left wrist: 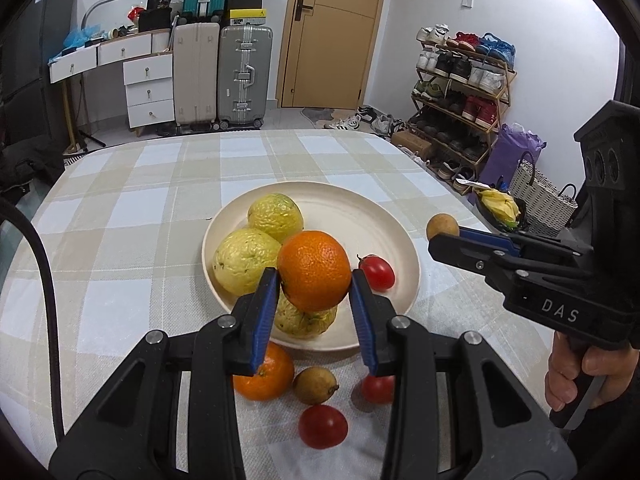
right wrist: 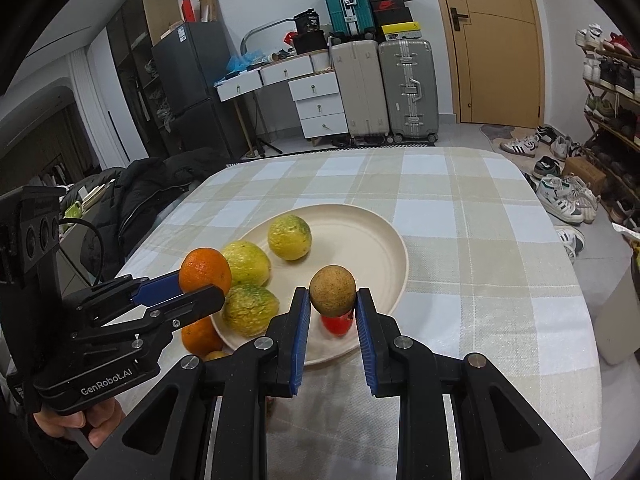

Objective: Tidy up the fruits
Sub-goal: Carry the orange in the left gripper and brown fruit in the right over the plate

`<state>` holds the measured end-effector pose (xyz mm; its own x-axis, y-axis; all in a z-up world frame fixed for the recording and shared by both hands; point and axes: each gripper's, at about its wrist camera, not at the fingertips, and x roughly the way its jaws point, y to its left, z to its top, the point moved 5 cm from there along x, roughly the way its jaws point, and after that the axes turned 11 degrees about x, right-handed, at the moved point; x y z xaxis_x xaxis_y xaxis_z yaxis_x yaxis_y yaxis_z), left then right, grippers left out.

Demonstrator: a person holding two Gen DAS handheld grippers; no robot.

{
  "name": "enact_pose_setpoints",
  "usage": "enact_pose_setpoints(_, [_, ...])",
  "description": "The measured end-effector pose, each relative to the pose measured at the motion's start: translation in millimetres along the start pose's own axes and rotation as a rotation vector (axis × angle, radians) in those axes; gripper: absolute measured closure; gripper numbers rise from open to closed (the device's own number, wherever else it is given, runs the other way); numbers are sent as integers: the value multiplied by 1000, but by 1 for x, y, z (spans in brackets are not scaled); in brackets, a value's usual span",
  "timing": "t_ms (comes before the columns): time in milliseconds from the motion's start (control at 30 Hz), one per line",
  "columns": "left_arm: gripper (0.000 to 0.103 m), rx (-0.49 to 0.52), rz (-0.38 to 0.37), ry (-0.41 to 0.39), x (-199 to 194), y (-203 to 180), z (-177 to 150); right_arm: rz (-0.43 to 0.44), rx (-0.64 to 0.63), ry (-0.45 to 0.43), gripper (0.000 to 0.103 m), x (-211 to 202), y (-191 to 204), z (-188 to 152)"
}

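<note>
Checked cloth in beige, white and pale blue covers the counter (left wrist: 120,208), with suitcases (left wrist: 224,76), a white drawer unit (left wrist: 148,92), a wooden door (left wrist: 332,32) and a shoe rack (left wrist: 460,92) behind it. Landmark: the cream plate (left wrist: 360,216) near the middle of the counter.

On the plate lie three yellow-green fruits (left wrist: 276,216), two toward its far left side and one at its near rim, plus a red tomato (left wrist: 378,272) toward its right side.

Left tool (left wrist: 314,280): its blue pads are pinching an orange (left wrist: 314,270), held above the near part of the plate, over the nearest yellow-green fruit. In the right wrist view this tool (right wrist: 200,286) comes in from the left with the orange (right wrist: 205,270) at its tip, over the plate's left rim.

Right tool (right wrist: 333,300): pressed onto a small brown fruit (right wrist: 333,290), held above the near edge of the plate (right wrist: 372,240), over the tomato (right wrist: 338,324). From the left wrist view it (left wrist: 444,236) sits just off the plate's right side, with the brown fruit (left wrist: 441,226) at its tip and a hand (left wrist: 576,372) on the grip.

Off the plate, on the cloth at its near side: a second orange (left wrist: 266,374), another brown fruit (left wrist: 314,386), and two tomatoes (left wrist: 322,426), one partly hidden behind the left tool's finger.
</note>
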<state>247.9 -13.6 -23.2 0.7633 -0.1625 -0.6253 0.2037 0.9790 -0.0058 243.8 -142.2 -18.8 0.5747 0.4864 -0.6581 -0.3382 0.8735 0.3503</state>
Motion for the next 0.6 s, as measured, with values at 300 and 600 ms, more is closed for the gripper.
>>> enact_pose_setpoints(300, [70,33,4,19,23,-7,6,-23,41,15,79,17,-18,3])
enact_pose_setpoints(600, [70,49,-6,45,45,-17,13,-22,50,30,79,27,-24,3])
